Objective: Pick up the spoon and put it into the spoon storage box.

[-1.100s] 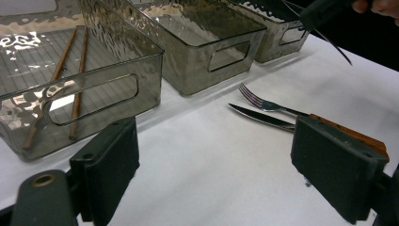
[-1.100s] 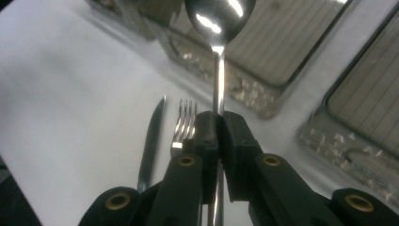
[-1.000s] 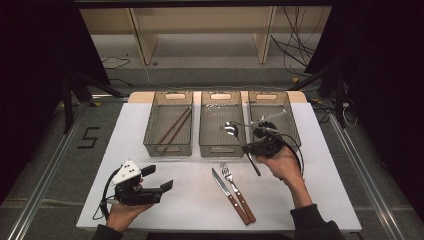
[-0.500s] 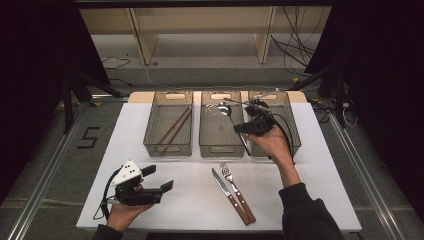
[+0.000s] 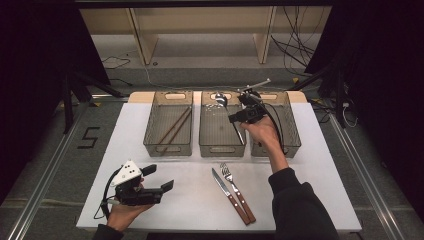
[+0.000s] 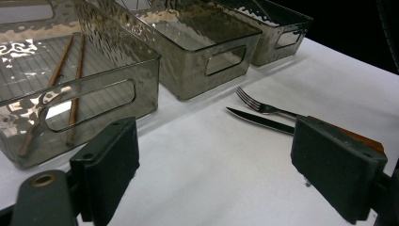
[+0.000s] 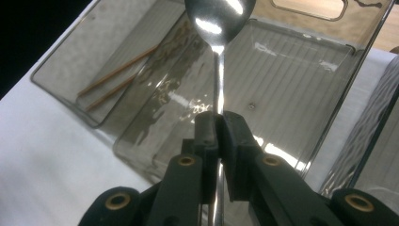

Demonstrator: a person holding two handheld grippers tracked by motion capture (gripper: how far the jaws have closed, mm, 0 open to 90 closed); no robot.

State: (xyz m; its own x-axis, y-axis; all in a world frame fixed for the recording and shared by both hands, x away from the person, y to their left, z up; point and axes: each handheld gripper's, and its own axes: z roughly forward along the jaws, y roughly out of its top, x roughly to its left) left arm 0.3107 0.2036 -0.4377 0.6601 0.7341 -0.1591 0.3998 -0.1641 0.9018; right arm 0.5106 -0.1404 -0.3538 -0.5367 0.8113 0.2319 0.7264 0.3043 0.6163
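Jaws of my right gripper [image 7: 217,127] clamped on the spoon [image 7: 219,28] over the middle bin [image 5: 221,145], left gripper [image 5: 159,187] jaws apart, idle on the desk [image 5: 310,200]; next, I judge, lower and release.

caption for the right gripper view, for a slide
Right gripper shut on a spoon by its handle, bowl held over the middle bin; chopsticks lie in the neighbouring bin.

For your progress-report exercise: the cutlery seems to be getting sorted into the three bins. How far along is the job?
Looks done: the chopsticks lie in the left bin. In hand: the right gripper is shut on the spoon, held over the middle bin. Left: the knife and fork lie on the table; the left gripper is open beside them.
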